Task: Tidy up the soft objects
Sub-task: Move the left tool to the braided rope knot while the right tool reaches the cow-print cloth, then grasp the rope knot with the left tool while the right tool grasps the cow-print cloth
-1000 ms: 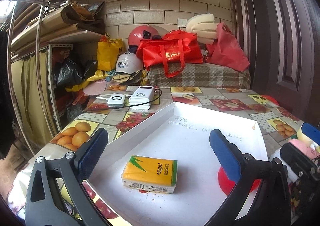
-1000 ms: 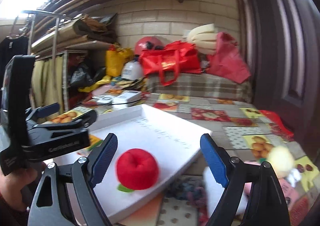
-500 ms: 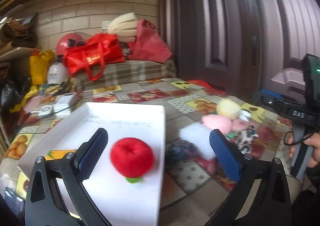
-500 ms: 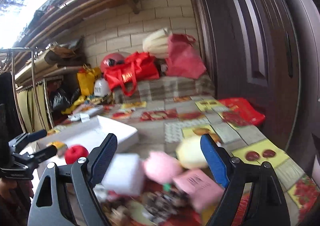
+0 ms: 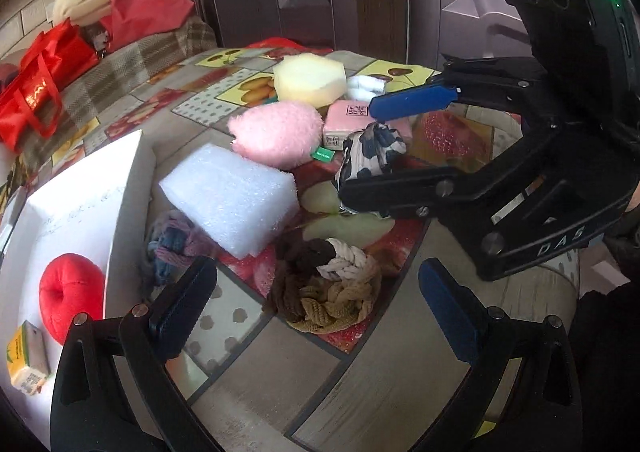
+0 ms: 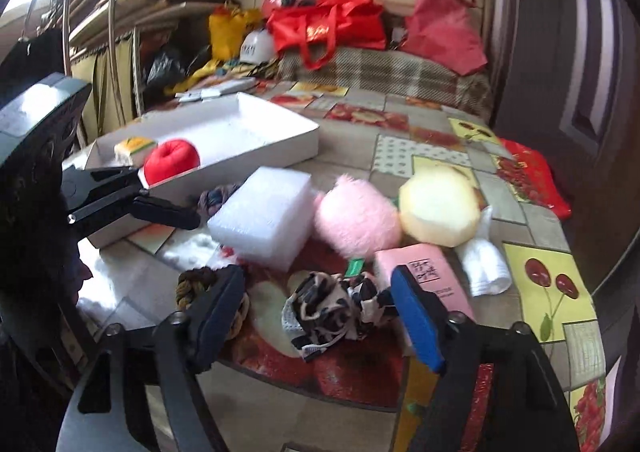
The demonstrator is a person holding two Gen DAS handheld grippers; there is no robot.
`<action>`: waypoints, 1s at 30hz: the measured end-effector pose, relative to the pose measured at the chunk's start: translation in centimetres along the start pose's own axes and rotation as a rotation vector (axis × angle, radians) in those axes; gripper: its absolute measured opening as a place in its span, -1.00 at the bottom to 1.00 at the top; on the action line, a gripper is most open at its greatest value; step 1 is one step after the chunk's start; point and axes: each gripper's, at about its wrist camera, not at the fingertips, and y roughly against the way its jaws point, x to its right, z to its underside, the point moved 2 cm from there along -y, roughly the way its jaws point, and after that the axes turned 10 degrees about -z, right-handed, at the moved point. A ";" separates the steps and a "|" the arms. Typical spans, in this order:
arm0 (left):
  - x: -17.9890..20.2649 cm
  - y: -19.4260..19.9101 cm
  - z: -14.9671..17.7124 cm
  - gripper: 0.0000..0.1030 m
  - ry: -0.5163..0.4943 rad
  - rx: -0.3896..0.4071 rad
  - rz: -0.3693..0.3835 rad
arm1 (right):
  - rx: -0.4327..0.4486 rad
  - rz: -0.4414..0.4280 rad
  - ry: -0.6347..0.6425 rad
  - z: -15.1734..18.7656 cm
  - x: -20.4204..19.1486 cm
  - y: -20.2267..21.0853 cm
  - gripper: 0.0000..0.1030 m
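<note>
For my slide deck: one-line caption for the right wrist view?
Right claw closing around a black-and-white patterned cloth amid soft items.

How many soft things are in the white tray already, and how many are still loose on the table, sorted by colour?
In the white tray: 2
red plush; yellow tissue pack

Loose on the table:
Pink: 2
fluffy puff; pink pack
White: 2
foam block; rolled cloth
Cream: 1
sponge
Brown: 1
braided rope
Black-and-white: 1
patterned cloth
Purple-blue: 1
yarn bundle

Total: 10
</note>
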 end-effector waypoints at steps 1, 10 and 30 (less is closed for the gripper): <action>-0.1 -0.2 0.0 0.65 0.010 -0.011 0.012 | -0.018 -0.009 -0.001 0.0 0.1 -0.3 0.41; -0.4 -1.5 0.6 0.33 0.026 -0.091 0.047 | -0.161 -0.069 -0.052 0.4 1.3 -3.0 0.14; -0.8 -1.9 0.2 0.24 0.041 -0.094 0.062 | -0.147 -0.105 -0.180 -1.2 3.0 -4.6 0.08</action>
